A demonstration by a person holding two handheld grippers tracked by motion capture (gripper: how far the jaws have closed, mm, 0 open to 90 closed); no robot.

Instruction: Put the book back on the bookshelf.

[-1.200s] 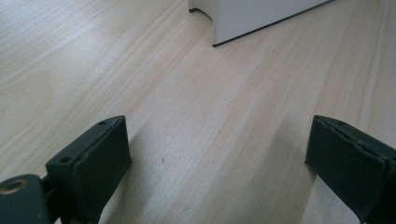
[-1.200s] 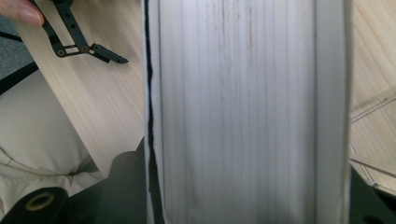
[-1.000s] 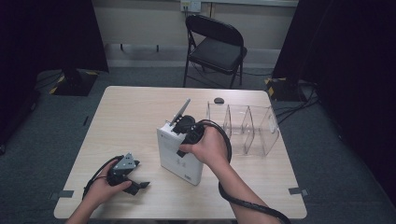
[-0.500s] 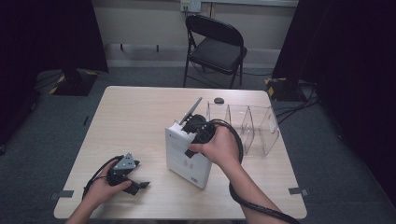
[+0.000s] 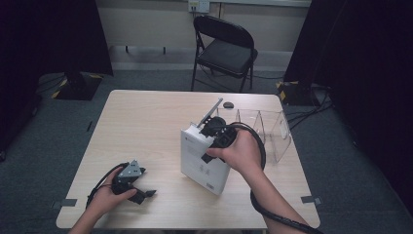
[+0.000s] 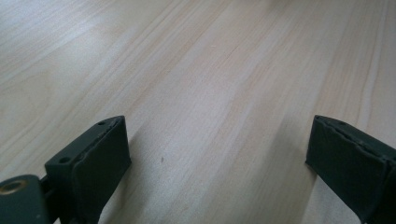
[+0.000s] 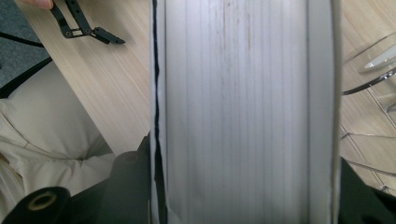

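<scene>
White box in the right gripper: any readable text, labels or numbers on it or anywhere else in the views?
White box: small dark print and marks on the face toward the camera in the high view, too small and blurred to read.
Right gripper view: the box edge between the jaws is plain, with no text.
Clear organizer, table, left gripper: no text that I can see.
</scene>
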